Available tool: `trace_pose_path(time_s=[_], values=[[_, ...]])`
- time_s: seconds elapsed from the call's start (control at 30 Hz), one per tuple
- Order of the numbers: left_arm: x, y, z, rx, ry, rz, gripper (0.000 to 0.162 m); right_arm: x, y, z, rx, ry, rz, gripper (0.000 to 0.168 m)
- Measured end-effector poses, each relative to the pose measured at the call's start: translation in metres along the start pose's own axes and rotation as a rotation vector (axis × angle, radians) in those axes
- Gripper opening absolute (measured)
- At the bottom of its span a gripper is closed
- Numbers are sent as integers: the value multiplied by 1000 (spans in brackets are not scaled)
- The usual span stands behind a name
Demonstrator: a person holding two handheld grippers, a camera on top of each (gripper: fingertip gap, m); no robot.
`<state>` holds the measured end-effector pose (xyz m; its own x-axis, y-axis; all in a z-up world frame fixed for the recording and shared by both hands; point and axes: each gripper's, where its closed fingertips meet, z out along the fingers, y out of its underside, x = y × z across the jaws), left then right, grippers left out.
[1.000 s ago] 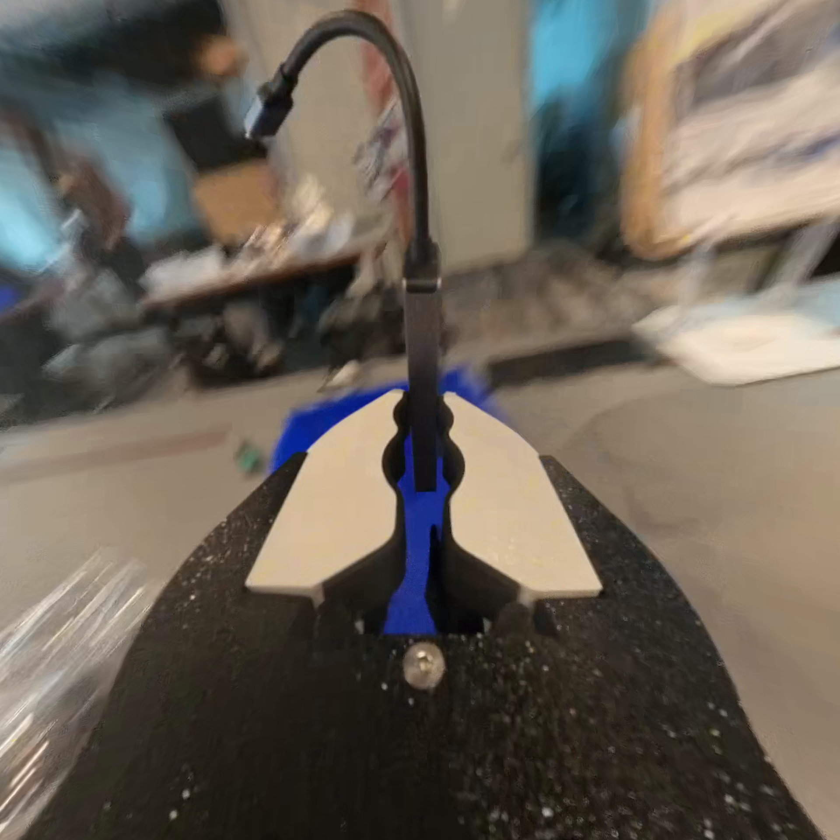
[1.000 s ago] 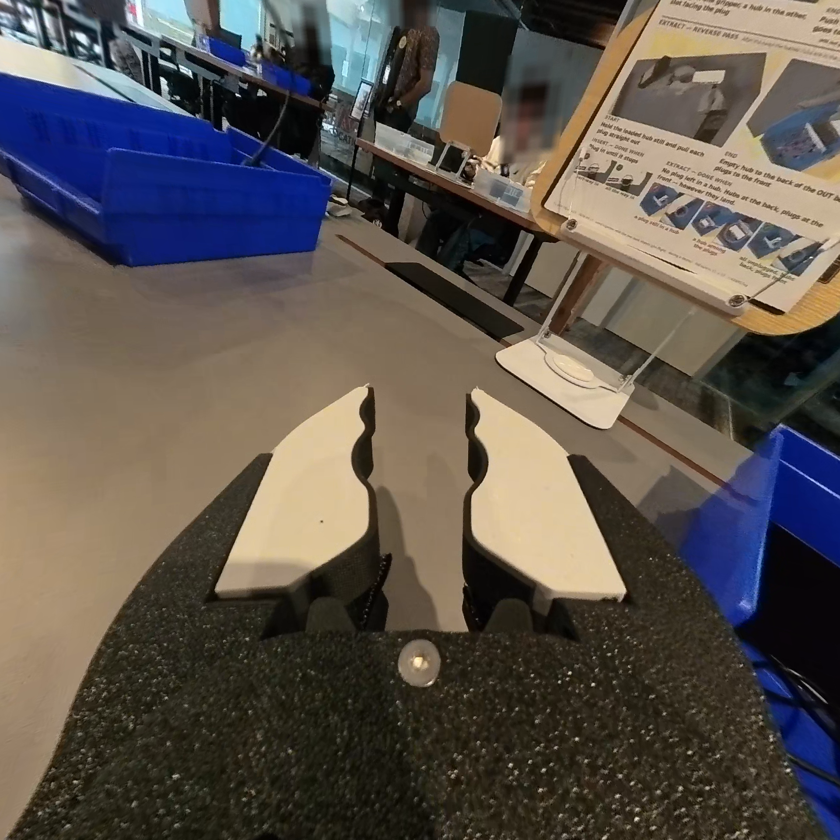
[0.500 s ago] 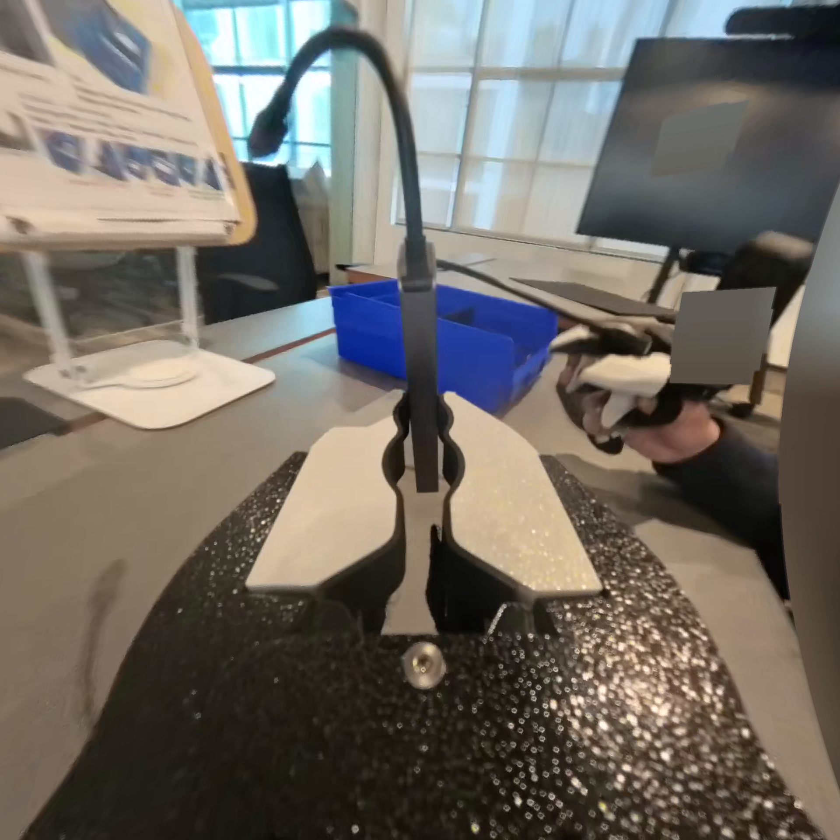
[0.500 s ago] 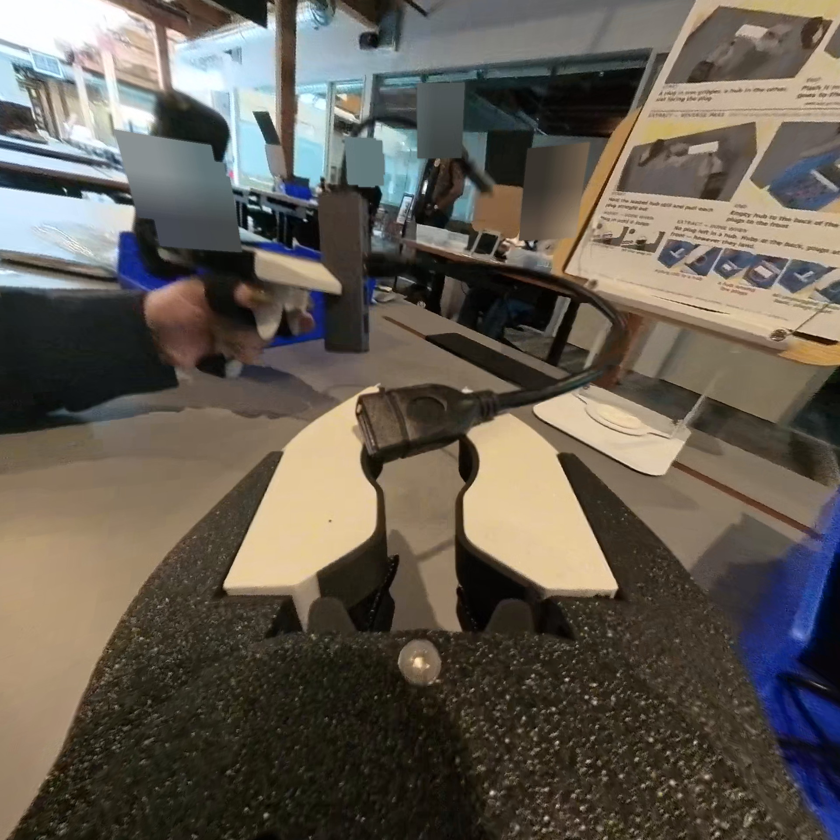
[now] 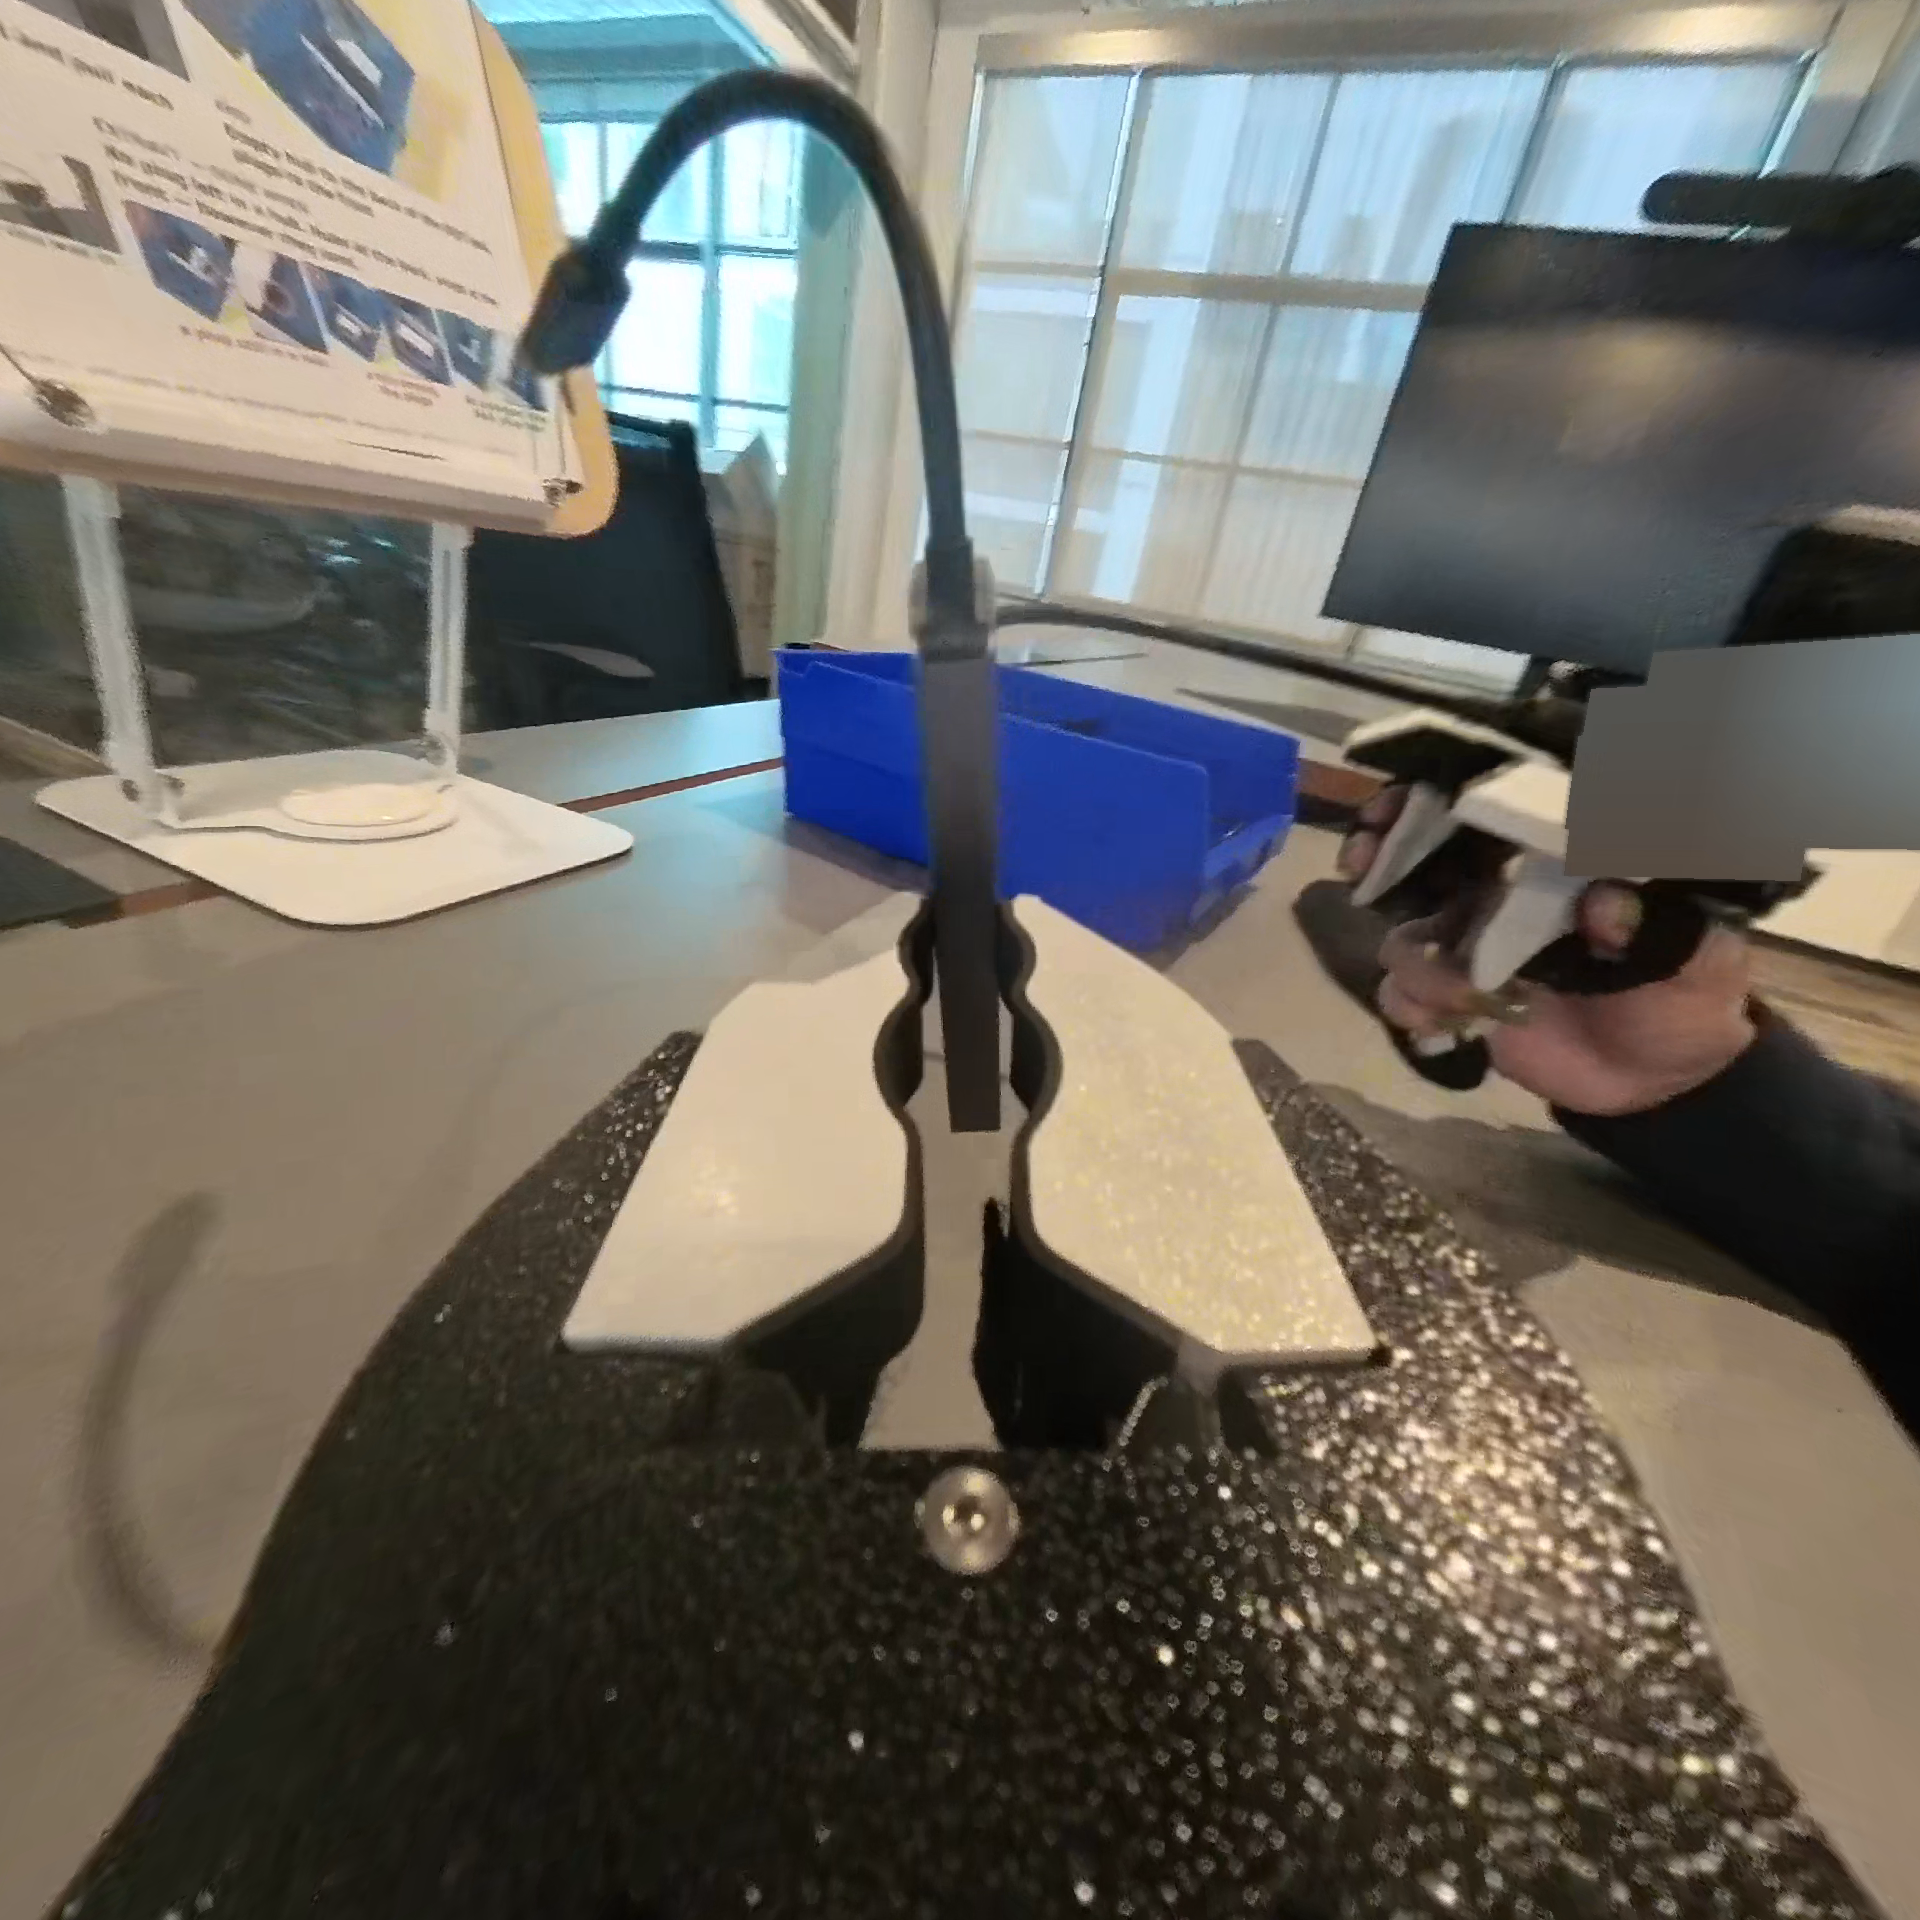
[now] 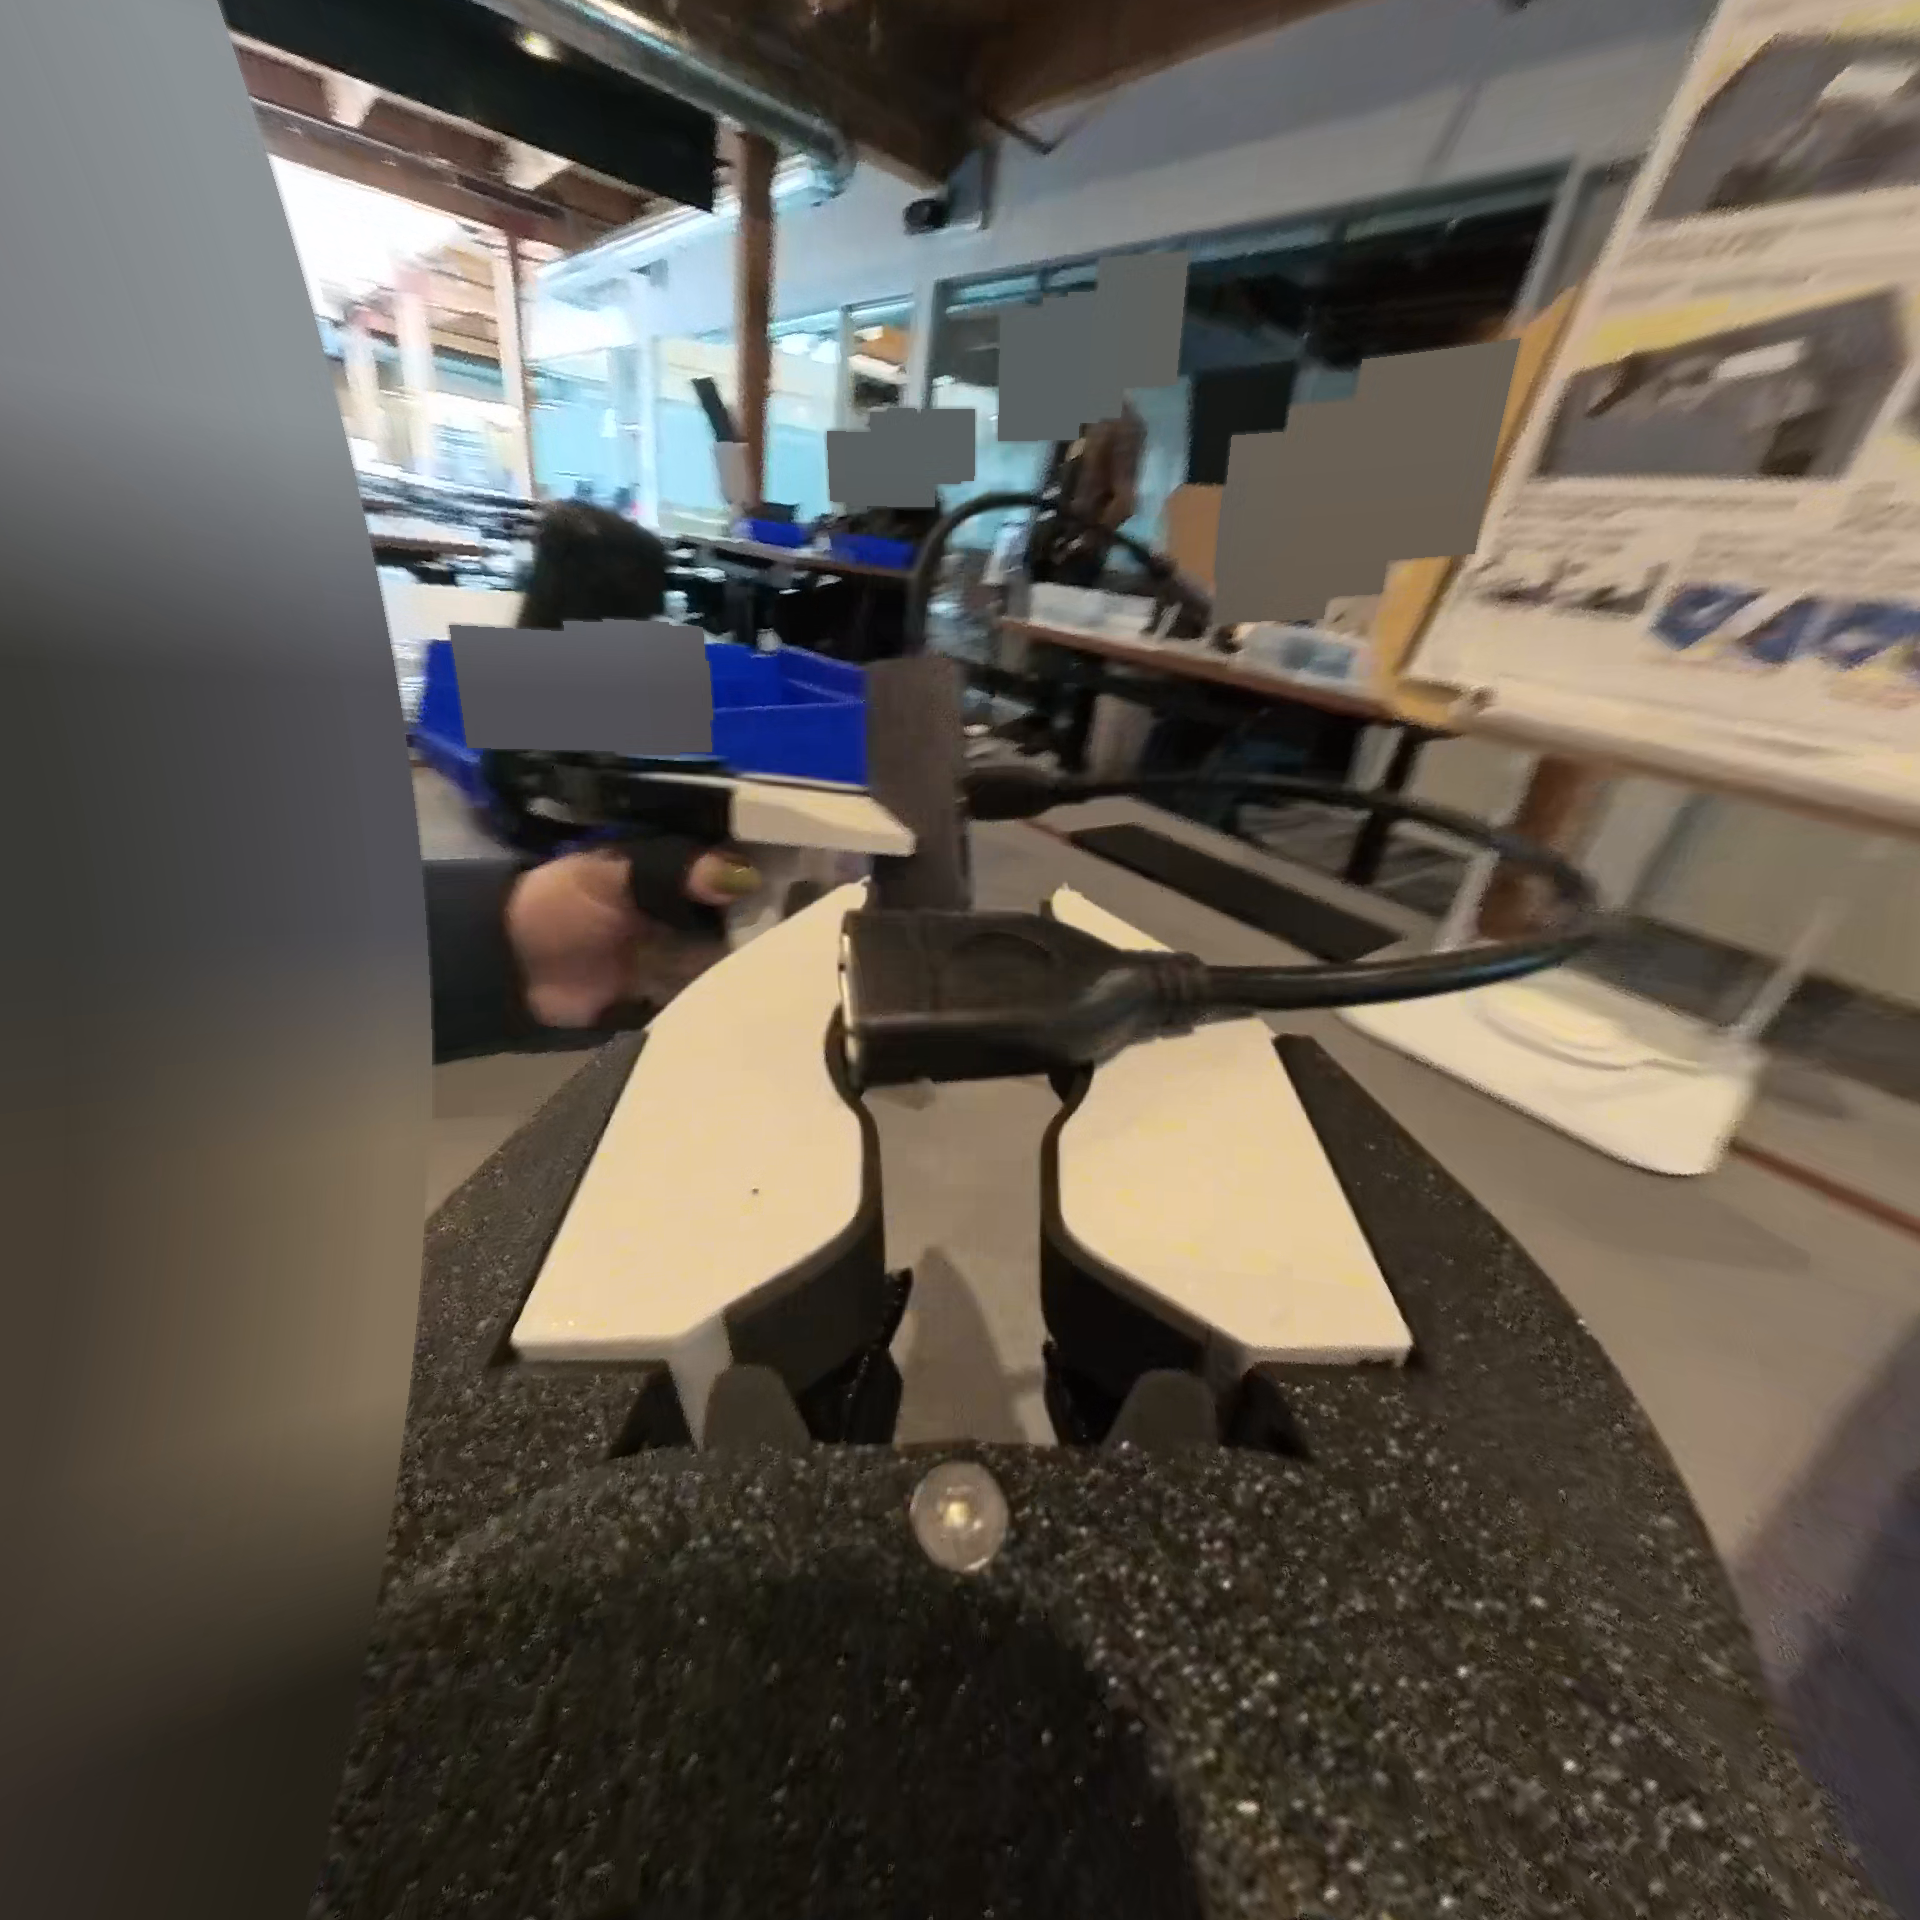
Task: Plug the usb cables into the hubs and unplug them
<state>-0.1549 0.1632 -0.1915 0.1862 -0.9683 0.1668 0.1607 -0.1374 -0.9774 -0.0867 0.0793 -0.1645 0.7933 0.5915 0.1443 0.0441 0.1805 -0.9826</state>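
My left gripper (image 5: 966, 925) is shut on a slim dark grey USB hub (image 5: 961, 831) and holds it upright above the grey table. The hub's own cable arcs up and left to a free plug (image 5: 577, 312). My right gripper (image 6: 961, 894) is shut on a black USB connector (image 6: 966, 997) that lies crosswise at its fingertips. The connector's cable (image 6: 1403, 961) loops right and back towards the hub (image 6: 914, 769). The left gripper (image 6: 894, 831) is just beyond my right fingertips. The right gripper (image 5: 1434, 821) also shows in the left wrist view, in a hand.
A blue bin (image 5: 1091, 810) stands behind the hub, and another blue bin (image 6: 790, 717) is behind the left gripper. An instruction sheet on a clear stand (image 5: 260, 260) with a white base (image 6: 1558, 1070) stands on the table. A dark monitor (image 5: 1662, 447) is at the back right.
The right gripper was open and empty a second ago; it now has the black connector at its tips. The left gripper swung round with the hub, and the two grippers have come closer.
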Motion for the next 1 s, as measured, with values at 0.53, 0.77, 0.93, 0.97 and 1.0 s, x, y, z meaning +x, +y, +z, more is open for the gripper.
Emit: trace_pose_path(time_s=[0.53,0.77,0.93,0.97,1.0], values=[[-30,4,-4,-28,-211,35,11,97,35,-38,-190,616,-7,68],[-21,9,0,-66,-147,51,11,83,20,-29,-123,539,-113,56],[16,13,8,-79,89,60,11,36,20,0,-116,277,-232,39],[25,15,8,-85,147,69,11,29,22,3,-129,244,-264,40],[35,16,8,-89,206,82,11,24,24,6,-143,225,-299,40]])
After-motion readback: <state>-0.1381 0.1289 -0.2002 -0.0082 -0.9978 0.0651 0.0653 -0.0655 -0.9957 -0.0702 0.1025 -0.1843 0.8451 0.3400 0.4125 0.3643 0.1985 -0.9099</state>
